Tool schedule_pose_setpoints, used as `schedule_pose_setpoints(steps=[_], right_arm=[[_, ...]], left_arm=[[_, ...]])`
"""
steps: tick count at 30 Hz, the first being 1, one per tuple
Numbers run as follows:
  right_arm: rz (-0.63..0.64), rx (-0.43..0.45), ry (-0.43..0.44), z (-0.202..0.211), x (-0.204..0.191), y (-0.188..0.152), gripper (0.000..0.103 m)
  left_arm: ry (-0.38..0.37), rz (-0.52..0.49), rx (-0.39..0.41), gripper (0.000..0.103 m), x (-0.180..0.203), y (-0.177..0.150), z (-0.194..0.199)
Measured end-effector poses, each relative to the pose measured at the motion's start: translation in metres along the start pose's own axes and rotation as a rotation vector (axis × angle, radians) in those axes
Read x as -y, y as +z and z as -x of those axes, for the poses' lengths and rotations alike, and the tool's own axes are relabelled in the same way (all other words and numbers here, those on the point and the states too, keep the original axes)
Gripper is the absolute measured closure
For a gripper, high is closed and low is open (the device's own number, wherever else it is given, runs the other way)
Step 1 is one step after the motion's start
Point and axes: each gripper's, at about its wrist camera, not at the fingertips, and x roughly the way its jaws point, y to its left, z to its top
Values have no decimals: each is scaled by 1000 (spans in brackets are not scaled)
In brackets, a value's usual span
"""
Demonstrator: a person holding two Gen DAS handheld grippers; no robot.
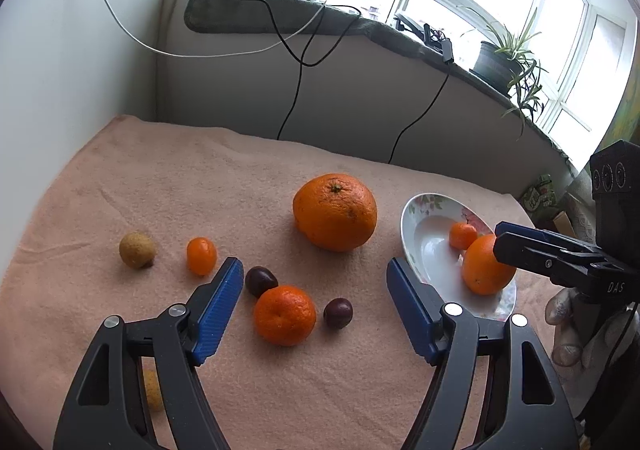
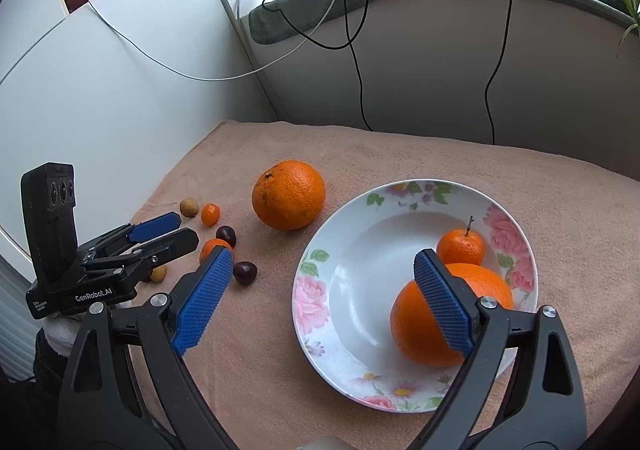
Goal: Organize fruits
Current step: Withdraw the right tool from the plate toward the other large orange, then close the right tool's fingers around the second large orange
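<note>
Nearest the lens: left tool [image 1: 315,282], blue ribbed pads spread wide, nothing held, poised over a mid-sized orange mandarin [image 1: 284,315] that sits centred between the pads. Probably lined up that way as the next pick. Two dark glossy plum-like fruits [image 1: 261,281] flank the mandarin, one touching it at upper left, the other [image 1: 338,313] just beside on the right; risk of nudging them on closing.

Right tool [image 2: 324,298] also spread wide, empty, hanging above the white floral-rimmed ceramic bowl [image 2: 320,262]. Bowl already holding a medium smooth orange [image 2: 420,326] near its front rim and a small stemmed tangerine [image 2: 460,248] behind it, touching or nearly so. Bowl evidently the collection spot; tilted look in the left view probably fisheye.

Still out on the peach towel-covered worktop [image 1: 160,178]: large dimpled orange [image 1: 335,212] just left of the bowl, small oval kumquat [image 1: 201,255], tan round longan-like fruit [image 1: 137,250], and another tan fruit [image 2: 158,274] half hidden by the left tool. Task roughly a quarter done, judging by count.
</note>
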Motion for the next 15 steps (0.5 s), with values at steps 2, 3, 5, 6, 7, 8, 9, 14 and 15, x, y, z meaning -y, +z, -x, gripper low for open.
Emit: schedule_pose_setpoints(steps=[2, 3, 5, 6, 7, 8, 9, 14, 15], right_arm=[[-14, -23, 25, -10, 0, 10, 9], [-19, -33, 30, -15, 0, 14, 9], [-19, -54, 43, -25, -2, 22, 9], [-24, -64, 44, -31, -2, 26, 9], [-31, -76, 47, -36, -2, 30, 9], [-36, -89, 59, -42, -3, 33, 9], [-39, -102, 71, -47, -3, 36, 9], [-51, -148, 91, -72, -5, 50, 9], [-53, -157, 103, -76, -6, 53, 9]], left_arm=[[-8, 0, -8, 29, 0, 2, -5], [-12, 2, -14, 29, 0, 3, -8], [-23, 2, -22, 29, 2, 5, -13], [-26, 0, -25, 29, 2, 7, -16], [-27, 0, -29, 29, 2, 8, -18], [-29, 0, -31, 29, 3, 9, -20], [-31, 0, -34, 29, 3, 10, -23], [-41, 5, -51, 29, 3, 16, -35], [-45, 6, -53, 29, 3, 17, -38]])
